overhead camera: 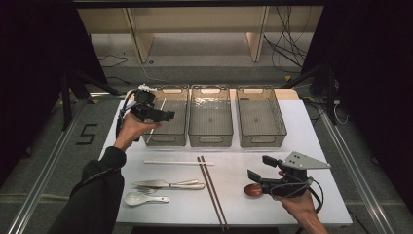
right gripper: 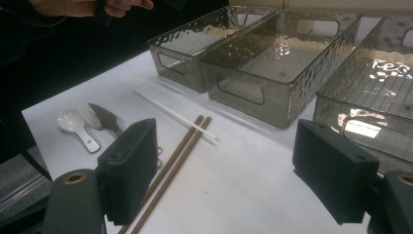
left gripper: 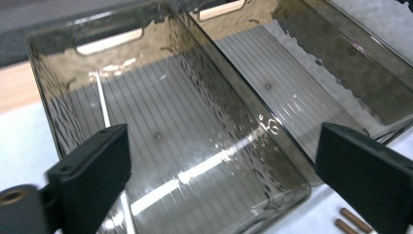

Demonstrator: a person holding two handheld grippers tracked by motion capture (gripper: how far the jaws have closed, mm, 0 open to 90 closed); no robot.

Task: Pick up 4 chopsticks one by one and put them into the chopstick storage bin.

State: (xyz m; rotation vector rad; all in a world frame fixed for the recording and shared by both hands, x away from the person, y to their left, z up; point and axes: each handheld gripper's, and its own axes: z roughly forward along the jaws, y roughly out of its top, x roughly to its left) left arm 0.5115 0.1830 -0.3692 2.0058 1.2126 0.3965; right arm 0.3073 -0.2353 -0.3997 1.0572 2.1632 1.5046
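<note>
While the left gripper [overhead camera: 163, 116] is hovering with jaws apart and empty over the left bin [left gripper: 272, 195], a white chopstick [left gripper: 103, 105] is lying on the bin floor beyond its left jaw. Its mate [overhead camera: 178, 162] is waiting on the table; a careless grab risks rolling it into the brown chopsticks [right gripper: 170, 163] lying ahead of the right gripper's [right gripper: 236, 170] wide-open, empty jaws.

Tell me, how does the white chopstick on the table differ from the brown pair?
The white chopstick lies alone, crosswise; the brown chopsticks lie as a pair, running toward the table's near edge. The white one looks thinner and shorter than the brown ones. Both rest flat on the white table, their ends near each other.
</note>
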